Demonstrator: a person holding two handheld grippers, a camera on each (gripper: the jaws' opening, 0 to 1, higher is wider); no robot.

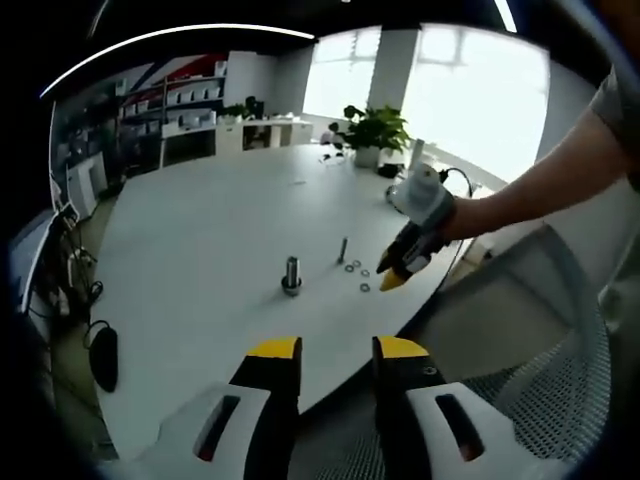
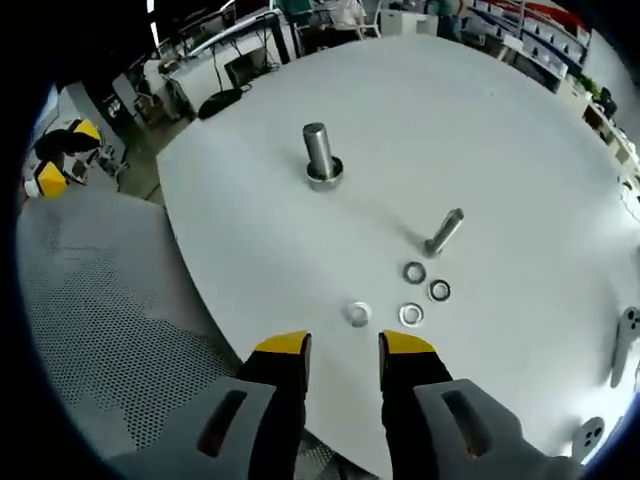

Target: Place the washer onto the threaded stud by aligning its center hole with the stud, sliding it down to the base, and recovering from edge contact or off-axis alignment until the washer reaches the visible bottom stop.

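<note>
Since four small silver washers [image 2: 412, 292] lay lower centre, right gripper [image 2: 345, 345] hovered just above, jaws parted, nothing held; left gripper [image 1: 337, 350] released too, well back from thick steel threaded stud [image 1: 291, 273].

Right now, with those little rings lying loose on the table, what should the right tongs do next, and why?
Probably ease the right tongs down onto the nearest washer and close. They are open, holding nothing, just short of it. Four washers lie loose, and neither the thin stud nor the thick stud carries one yet.
</note>
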